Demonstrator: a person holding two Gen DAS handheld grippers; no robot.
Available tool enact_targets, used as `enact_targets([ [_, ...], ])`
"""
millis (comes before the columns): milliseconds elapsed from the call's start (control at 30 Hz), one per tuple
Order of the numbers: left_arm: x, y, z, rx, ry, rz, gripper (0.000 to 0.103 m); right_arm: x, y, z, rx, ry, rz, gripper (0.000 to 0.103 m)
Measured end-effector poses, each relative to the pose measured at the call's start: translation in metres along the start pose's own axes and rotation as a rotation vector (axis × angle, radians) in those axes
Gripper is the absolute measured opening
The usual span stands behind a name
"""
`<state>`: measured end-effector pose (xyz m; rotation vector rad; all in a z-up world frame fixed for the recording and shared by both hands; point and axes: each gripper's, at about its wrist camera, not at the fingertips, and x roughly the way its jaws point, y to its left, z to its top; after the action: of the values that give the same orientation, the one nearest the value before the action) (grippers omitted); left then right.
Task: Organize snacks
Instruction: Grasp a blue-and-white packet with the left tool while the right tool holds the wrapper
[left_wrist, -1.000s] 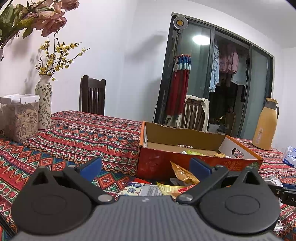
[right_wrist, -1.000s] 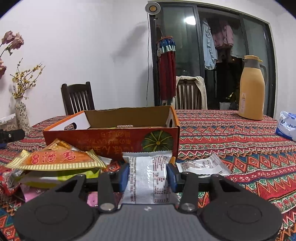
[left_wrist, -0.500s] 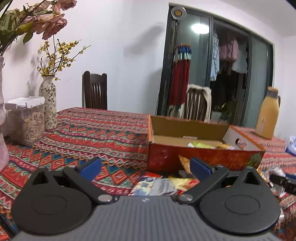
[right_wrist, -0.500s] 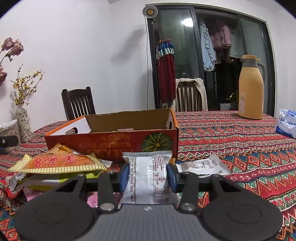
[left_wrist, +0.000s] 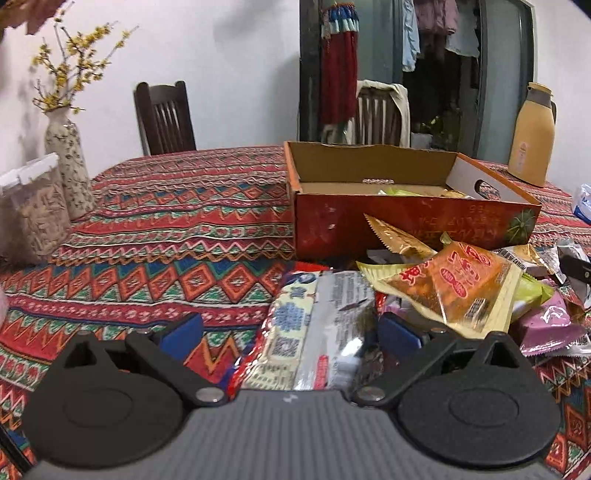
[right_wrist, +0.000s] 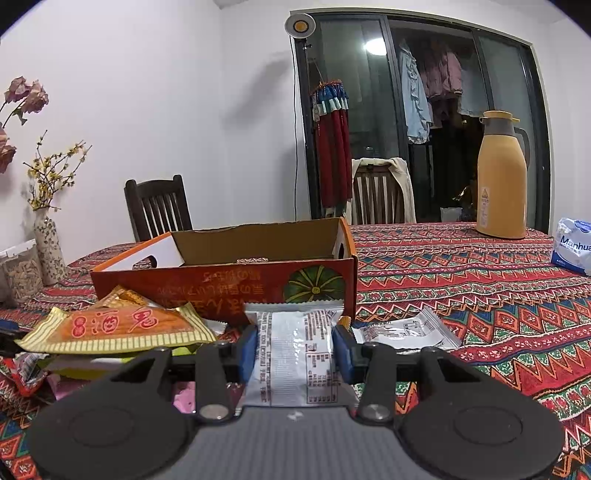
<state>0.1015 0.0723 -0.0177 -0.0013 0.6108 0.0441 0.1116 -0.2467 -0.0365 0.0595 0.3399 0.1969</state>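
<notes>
An open orange cardboard box (left_wrist: 406, 218) (right_wrist: 221, 284) stands on the patterned tablecloth with a few snacks inside. A heap of snack packets lies in front of it, topped by an orange packet (left_wrist: 454, 288) (right_wrist: 118, 328). My left gripper (left_wrist: 291, 332) is open, its blue pads either side of a blue-and-silver packet (left_wrist: 314, 339) lying on the table. My right gripper (right_wrist: 295, 350) is shut on a white-and-silver packet (right_wrist: 295, 354), held just in front of the box's near wall.
A white wrapper (right_wrist: 402, 332) lies right of the held packet. A yellow thermos (right_wrist: 502, 177) and a tissue pack (right_wrist: 572, 247) stand at the right. A patterned vase (left_wrist: 70, 166) and a lidded jar (left_wrist: 29, 210) stand at the left. Chairs stand behind the table.
My left gripper has dipped down and forward over the heap, so the blue-and-silver packet now lies between its open pads. My right gripper keeps its hold and has barely moved.
</notes>
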Motion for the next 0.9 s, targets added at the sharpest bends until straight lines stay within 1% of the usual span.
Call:
enact_targets([
  [200, 0.017, -0.009, 0.010, 0.021, 0.041, -0.032, 0.102, 0.000, 0.000, 0.000, 0.001, 0.000, 0.001, 0.043],
  [233, 0.020, -0.010, 0.010, 0.021, 0.051, -0.037, 0.098, 0.000, 0.000, 0.000, 0.000, 0.000, 0.001, 0.042],
  [300, 0.027, -0.007, 0.011, 0.001, 0.085, -0.071, 0.087, 0.000, 0.000, 0.000, 0.001, 0.000, 0.002, 0.043],
  [333, 0.031, -0.005, 0.011, -0.018, 0.106, -0.087, 0.076, 0.000, 0.000, 0.000, 0.001, 0.000, 0.002, 0.043],
  [367, 0.034, -0.002, 0.011, -0.029, 0.115, -0.099, 0.075, 0.000, 0.000, 0.000, 0.001, 0.001, 0.003, 0.042],
  [400, 0.034, 0.000, 0.010, -0.039, 0.110, -0.108, 0.072, 0.000, 0.000, 0.000, 0.001, 0.001, 0.005, 0.043],
  [433, 0.033, 0.002, 0.009, -0.043, 0.105, -0.115, 0.065, 0.000, 0.000, -0.001, 0.001, 0.001, 0.007, 0.043],
  [467, 0.031, 0.003, 0.009, -0.046, 0.099, -0.117, 0.060, -0.001, 0.000, -0.001, 0.001, 0.001, 0.009, 0.043],
  [533, 0.027, 0.005, 0.006, -0.053, 0.087, -0.112, 0.057, -0.001, 0.000, -0.001, 0.001, 0.001, 0.011, 0.043],
  [600, 0.022, 0.005, 0.004, -0.048, 0.069, -0.094, 0.055, -0.001, -0.001, -0.001, 0.002, 0.000, 0.013, 0.043],
  [667, 0.015, 0.005, 0.001, -0.038, 0.040, -0.073, 0.051, -0.001, -0.001, -0.001, 0.002, 0.000, 0.013, 0.043],
  [900, -0.007, 0.008, -0.001, -0.042, -0.035, -0.022, 0.050, -0.002, -0.001, -0.001, 0.001, -0.001, 0.012, 0.043],
])
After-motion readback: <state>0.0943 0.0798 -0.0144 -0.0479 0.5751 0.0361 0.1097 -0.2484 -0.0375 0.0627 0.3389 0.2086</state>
